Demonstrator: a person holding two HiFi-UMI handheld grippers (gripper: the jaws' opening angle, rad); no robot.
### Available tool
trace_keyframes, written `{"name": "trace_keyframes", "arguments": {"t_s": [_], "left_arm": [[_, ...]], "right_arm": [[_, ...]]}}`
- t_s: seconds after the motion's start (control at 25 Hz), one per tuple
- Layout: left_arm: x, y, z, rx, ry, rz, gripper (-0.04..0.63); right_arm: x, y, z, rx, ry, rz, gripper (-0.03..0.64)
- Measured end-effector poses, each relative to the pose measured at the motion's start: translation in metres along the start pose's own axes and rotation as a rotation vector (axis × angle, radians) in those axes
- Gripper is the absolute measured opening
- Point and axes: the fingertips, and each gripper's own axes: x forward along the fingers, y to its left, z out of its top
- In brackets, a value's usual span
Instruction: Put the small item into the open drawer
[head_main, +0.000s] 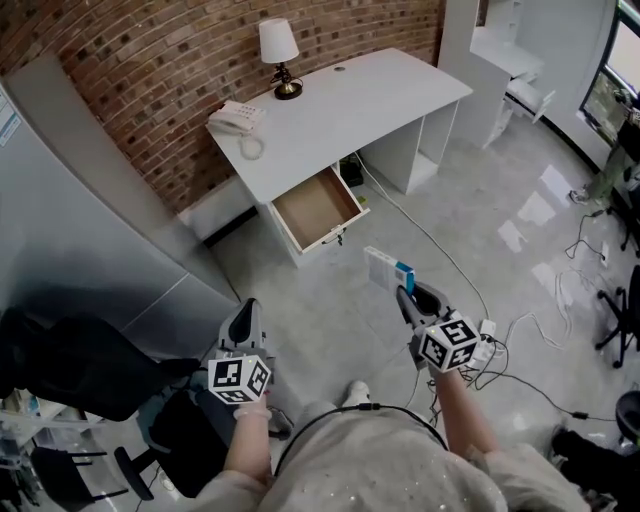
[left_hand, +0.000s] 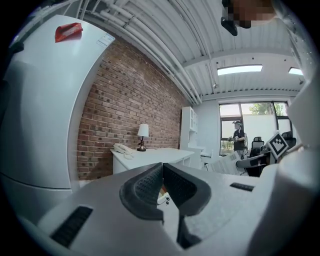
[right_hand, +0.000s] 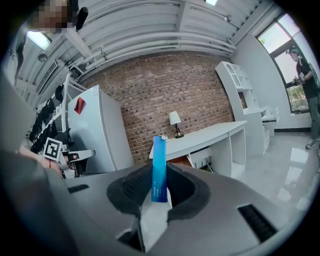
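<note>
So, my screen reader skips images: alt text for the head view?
The right gripper holds a small blue and white box, short of the open drawer of a white desk; the left gripper is shut and empty.

Small flat box, blue along the narrow edge, white on the broad face with a blue corner; pinched at its lower end between the jaws of the right gripper; stands upright, top poking well above the pads; hangs in the air, well apart from the drawer; drawer pulled out from under the white desk, open, shallow, wood-brown inside, white front edge turned toward the box.
</note>
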Motion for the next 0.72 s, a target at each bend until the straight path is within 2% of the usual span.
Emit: {"name": "trace_keyframes", "arguments": {"t_s": [0.72], "left_arm": [[0.066,0.003,-0.001,0.01,0.015,0.004,0.006]], "right_arm": [[0.052,-0.033,0.014,0.022,0.015,0.04,0.089]]}}
